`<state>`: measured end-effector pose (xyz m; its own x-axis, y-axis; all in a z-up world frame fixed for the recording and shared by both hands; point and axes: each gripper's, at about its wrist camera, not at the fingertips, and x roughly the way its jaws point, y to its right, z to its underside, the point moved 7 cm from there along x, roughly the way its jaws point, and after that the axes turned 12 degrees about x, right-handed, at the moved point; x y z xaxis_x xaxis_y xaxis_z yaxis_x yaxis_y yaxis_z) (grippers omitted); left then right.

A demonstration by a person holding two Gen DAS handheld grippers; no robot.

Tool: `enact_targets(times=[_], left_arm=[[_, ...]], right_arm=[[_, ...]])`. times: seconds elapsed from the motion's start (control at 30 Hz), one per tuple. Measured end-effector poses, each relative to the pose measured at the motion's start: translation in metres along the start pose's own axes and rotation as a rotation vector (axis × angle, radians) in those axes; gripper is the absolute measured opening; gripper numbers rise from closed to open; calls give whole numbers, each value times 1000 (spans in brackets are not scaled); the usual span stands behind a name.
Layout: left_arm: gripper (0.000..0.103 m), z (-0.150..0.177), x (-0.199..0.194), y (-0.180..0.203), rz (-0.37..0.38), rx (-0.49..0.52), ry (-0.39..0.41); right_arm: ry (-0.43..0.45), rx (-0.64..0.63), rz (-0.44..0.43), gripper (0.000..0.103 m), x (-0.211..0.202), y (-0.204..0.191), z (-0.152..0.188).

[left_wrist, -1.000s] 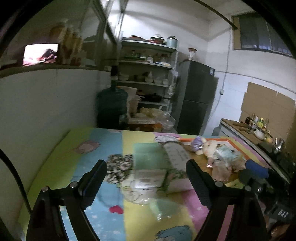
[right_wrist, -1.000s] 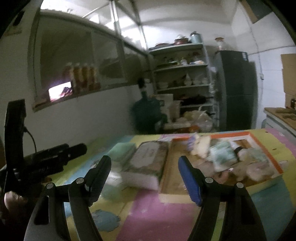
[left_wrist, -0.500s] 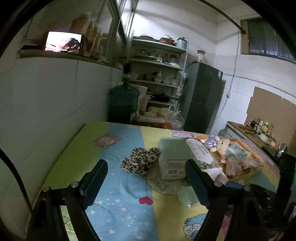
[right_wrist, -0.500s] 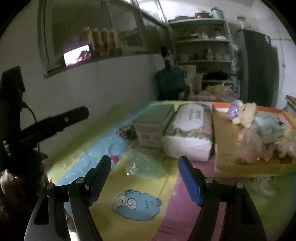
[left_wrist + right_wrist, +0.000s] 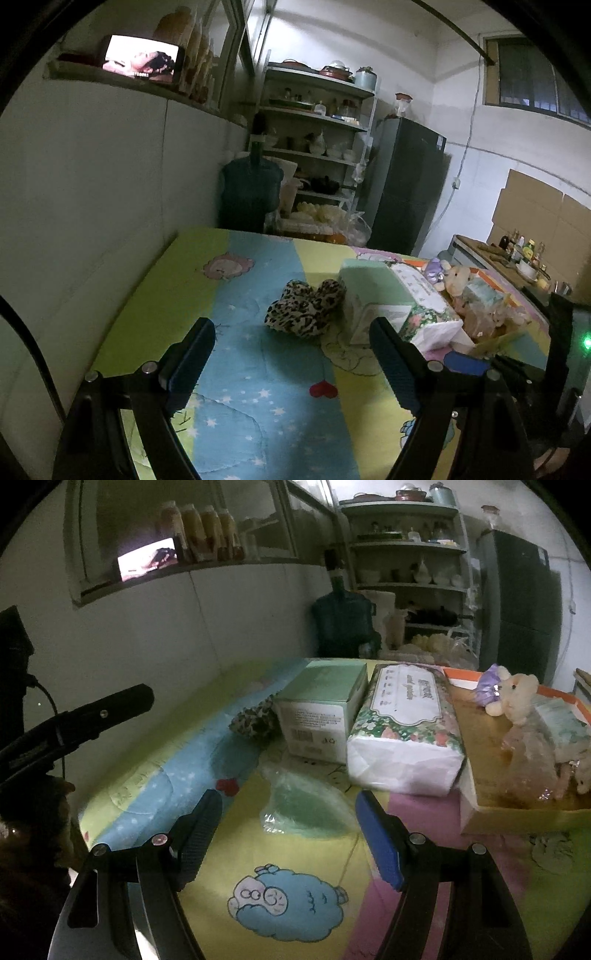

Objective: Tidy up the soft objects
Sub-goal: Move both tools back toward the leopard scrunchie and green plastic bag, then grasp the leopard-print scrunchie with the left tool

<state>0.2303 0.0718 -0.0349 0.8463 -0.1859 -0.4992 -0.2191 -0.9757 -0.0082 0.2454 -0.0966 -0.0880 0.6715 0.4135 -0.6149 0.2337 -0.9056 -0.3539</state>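
Note:
A leopard-print soft item (image 5: pixel 306 310) lies on the colourful cartoon sheet (image 5: pixel 240 369), left of a green-topped box (image 5: pixel 369 291) and a floral tissue pack (image 5: pixel 424 306). My left gripper (image 5: pixel 291 363) hangs open just short of the leopard item, nothing between its fingers. In the right wrist view a clear green plastic bag (image 5: pixel 306 805) lies flat just ahead of my open right gripper (image 5: pixel 291 834). Behind it stand the box (image 5: pixel 325 709) and tissue pack (image 5: pixel 406 727). A cardboard tray (image 5: pixel 480 775) at right holds plush toys (image 5: pixel 513 694) and wrapped soft items.
A white wall borders the sheet on the left. Beyond the far edge stand a large water jug (image 5: pixel 251 192), shelves of dishes (image 5: pixel 317 147) and a dark fridge (image 5: pixel 406 192). A counter with bottles (image 5: pixel 517 254) is at far right. My left gripper's arm (image 5: pixel 74 723) shows at left.
Both grippers have swung left and dipped lower. The left view now centres on the leopard item rather than the boxes. The green bag has come up close between the right fingers' line.

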Motion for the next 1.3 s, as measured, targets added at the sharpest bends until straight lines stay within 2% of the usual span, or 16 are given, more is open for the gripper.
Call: enact_targets(times=[0.27,0.47,0.53,0.6,0.87,0.97,1.07,1.13,1.17,1.23,1.3], left_arm=[[86,2,22,-7,46,22,-38],[86,1,44,-12,46,33,-65],[86,0,56,-12,57,41,-88],[86,0,70,-9,83,56,-119],[85,5,121,9,202,143,-252],[78,9,136,16,200,206,-301],[77,10,145,21,212,229,-324],[72,13,151,23,215,216,-340],[63,15,155,23,216,200,-352],[54,14,156,21,200,185,-349],[27,15,155,20,209,167,-344]], right_arm=[[-34,-30,85,76,24,8,2],[-87,-12,69,76,35,13,3],[-107,-16,76,61,40,14,5],[-110,-12,92,55,41,16,5],[-114,41,55,53,40,24,4],[-116,53,45,53,41,26,3],[-118,53,44,53,41,27,2],[-120,60,37,53,41,28,1],[-120,63,34,53,41,28,2],[-120,68,29,53,41,29,1],[-120,71,27,53,41,29,1]])
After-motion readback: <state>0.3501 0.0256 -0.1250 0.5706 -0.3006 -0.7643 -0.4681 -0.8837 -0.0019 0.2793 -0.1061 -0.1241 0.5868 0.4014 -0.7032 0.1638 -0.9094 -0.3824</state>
